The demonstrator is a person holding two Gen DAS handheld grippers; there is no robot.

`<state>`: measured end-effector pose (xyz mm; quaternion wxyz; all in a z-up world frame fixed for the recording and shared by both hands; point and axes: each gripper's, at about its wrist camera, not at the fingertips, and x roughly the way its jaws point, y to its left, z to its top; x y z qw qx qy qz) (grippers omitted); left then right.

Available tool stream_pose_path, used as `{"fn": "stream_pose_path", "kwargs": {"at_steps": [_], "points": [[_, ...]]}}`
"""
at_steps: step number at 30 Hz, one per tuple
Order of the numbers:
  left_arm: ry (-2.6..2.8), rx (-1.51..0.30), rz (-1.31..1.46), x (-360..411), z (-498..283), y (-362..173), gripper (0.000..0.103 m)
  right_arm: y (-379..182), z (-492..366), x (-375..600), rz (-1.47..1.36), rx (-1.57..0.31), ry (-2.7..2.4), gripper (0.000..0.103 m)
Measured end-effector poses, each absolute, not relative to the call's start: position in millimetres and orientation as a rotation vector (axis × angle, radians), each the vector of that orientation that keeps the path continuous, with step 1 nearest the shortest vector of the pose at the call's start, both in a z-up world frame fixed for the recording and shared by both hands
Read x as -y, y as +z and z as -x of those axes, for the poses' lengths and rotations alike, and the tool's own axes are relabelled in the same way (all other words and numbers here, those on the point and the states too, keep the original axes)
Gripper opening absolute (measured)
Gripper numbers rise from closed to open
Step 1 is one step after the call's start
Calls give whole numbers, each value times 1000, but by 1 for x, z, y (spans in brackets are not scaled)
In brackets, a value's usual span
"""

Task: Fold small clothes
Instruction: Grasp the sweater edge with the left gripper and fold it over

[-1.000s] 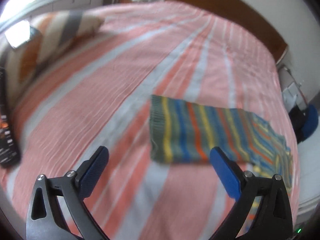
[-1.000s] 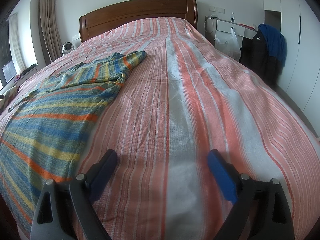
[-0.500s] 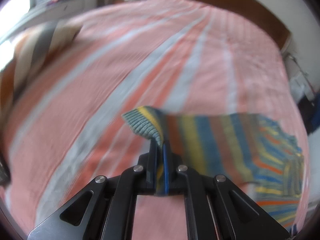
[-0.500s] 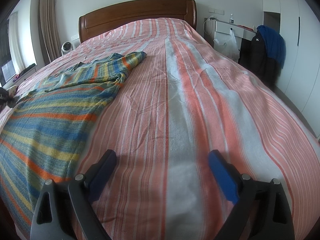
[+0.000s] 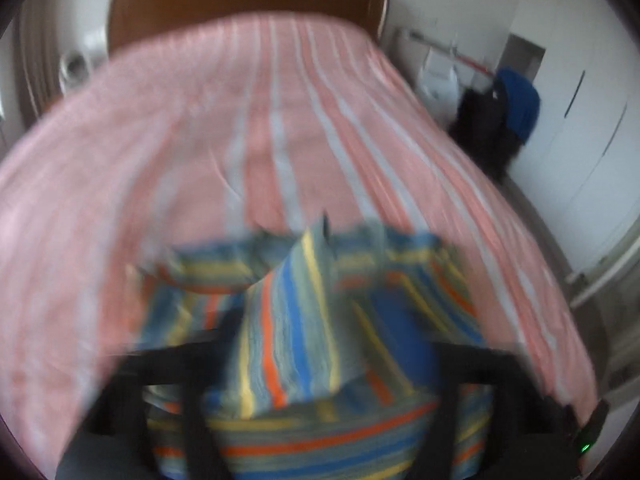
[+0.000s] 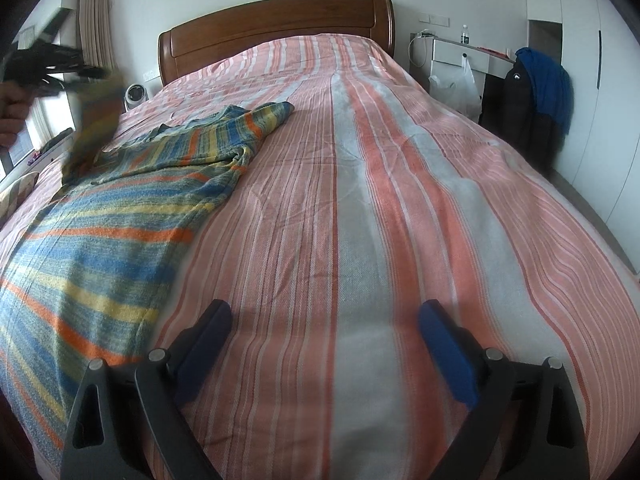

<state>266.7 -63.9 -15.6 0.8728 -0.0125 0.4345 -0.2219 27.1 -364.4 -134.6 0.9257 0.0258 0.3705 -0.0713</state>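
Left wrist view, heavily blurred: your left gripper [image 5: 320, 364] sits at the bottom of the frame with its jaws opening, the two dark arms spread wide to lower left and lower right. A fold of the striped sweater [image 5: 292, 320] rises between them; whether either pad presses on it cannot be told through the blur. The rest of the sweater lies across the lower centre of the frame on the striped bedspread [image 5: 260, 120], with the wooden headboard [image 5: 240, 8] at the top.

Right wrist view, sharp: your right gripper [image 6: 324, 352] occupies the bottom of the frame, jaws wide open, nothing between them but bare bedspread [image 6: 400, 200]. Its blue pads [image 6: 448, 360] touch nothing. The striped sweater [image 6: 120, 208] lies along the left side of the frame, one sleeve reaching toward the upper centre. At the upper left, the left gripper [image 6: 76, 76] appears as a dark blur above the bed, a strip of sweater cloth hanging beneath it, with a hand [image 6: 12, 108] at the frame's edge
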Motion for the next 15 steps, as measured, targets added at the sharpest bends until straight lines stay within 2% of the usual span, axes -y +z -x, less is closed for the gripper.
{"fn": "stream_pose_path", "kwargs": {"at_steps": [1, 7, 9, 12, 14, 15], "points": [[-463, -909, 42, 66, -266, -22, 87, -134, -27, 365, -53, -760, -145, 94], [-328, -886, 77, 18, -275, -41, 89, -135, -29, 364, -56, -761, -136, 95], [-222, -897, 31, -9, -275, -61, 90, -136, -30, 364, -54, -763, -133, 96], [-36, -1007, -115, -32, -282, -111, 89, -136, -29, 363, -54, -763, -133, 96], [-26, -1017, -124, -58, -273, -132, 92, -136, -29, 363, -53, -763, -134, 96], [-30, -990, -81, -74, -264, -130, 97, -136, -29, 362, -52, -762, -134, 96]]}}
